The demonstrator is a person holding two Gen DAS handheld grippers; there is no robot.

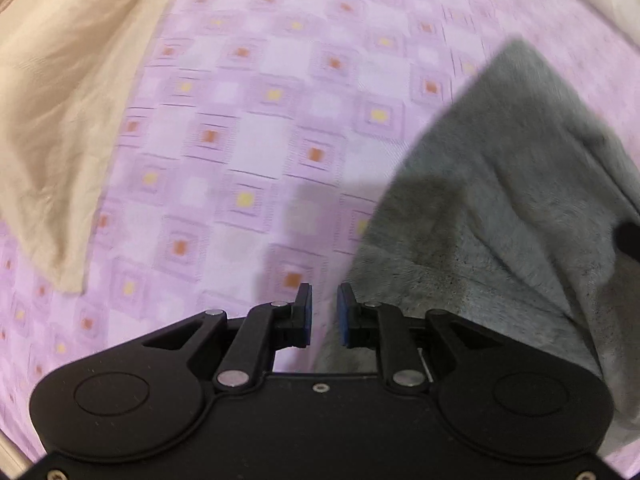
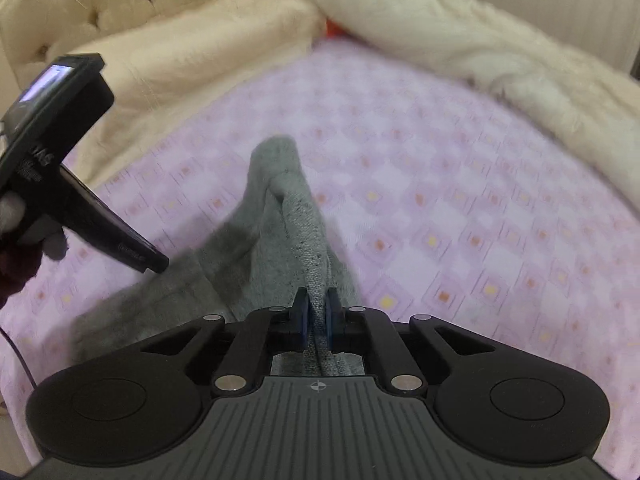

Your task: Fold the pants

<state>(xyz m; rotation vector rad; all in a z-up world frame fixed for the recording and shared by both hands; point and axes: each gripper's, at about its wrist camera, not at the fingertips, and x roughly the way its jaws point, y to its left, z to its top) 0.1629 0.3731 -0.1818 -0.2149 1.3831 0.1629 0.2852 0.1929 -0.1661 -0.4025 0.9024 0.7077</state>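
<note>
1. The grey pants [image 2: 280, 216] lie on the bed [image 2: 460, 208], on its lilac checked sheet, reaching from the near edge toward the middle. One ridge of cloth is lifted above the rest, which in my judgement is so that a layer can be carried over and laid down as a fold.
2. The right tool [image 2: 318, 316] is closed on that ridge: a thick seam or hem runs between its blue pads [image 2: 331, 316], pinched narrow. It points along the pants toward the headboard [image 2: 80, 4], held low and nearly level with the bed.
3. The left tool [image 1: 324, 312] holds nothing; its pads stand a little apart, with only sheet visible in the gap. It sits just beside the left border of the pants [image 1: 500, 208], probably ready to take a second hold so the cloth stays flat during the fold.
4. From the right wrist view, the left tool [image 2: 156, 266] comes in from the bed's left side, angled downward, its tip at the pants' edge.
5. A beige blanket [image 2: 192, 68] and a cream quilt [image 2: 480, 48] are bunched along the bed's far edge and corners, apart from the pants, leaving the sheet open for folding.
</note>
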